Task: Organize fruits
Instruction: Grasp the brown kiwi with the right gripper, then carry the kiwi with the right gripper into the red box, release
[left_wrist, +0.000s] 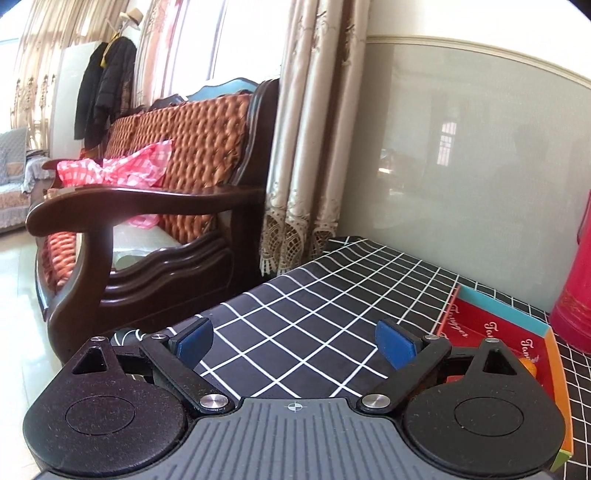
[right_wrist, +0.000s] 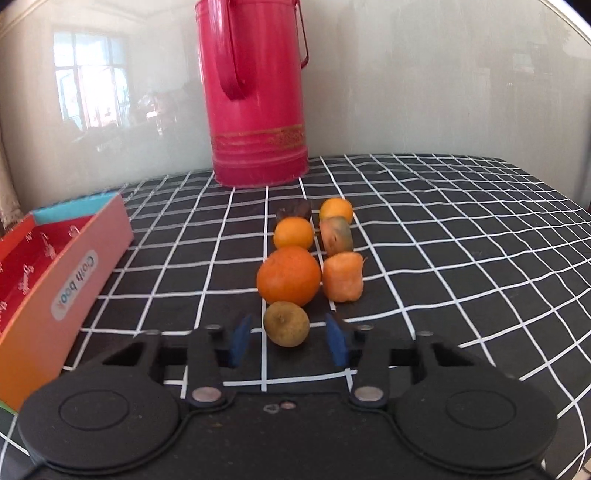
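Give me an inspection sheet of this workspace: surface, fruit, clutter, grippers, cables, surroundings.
Surface: black tablecloth with white grid.
Job's things: small brownish-green fruit, large orange, orange chunk, two small oranges, a mottled piece and a dark piece behind; open box at left.
Clutter: red jug at the wall.
Grippers: right gripper open, straddling the brownish-green fruit; left gripper open, holding nothing.
Cables: nothing seen.
Surroundings: wooden sofa, curtains, hanging coats.

My left gripper (left_wrist: 293, 341) is matte black, with two round discs, silver screws, a ribbed grey plate bearing a crosshair mark, and blue-padded fingers (left_wrist: 393, 345). My right gripper (right_wrist: 288, 341) matches: black discs, silver screws, blue fingers (right_wrist: 337, 343).
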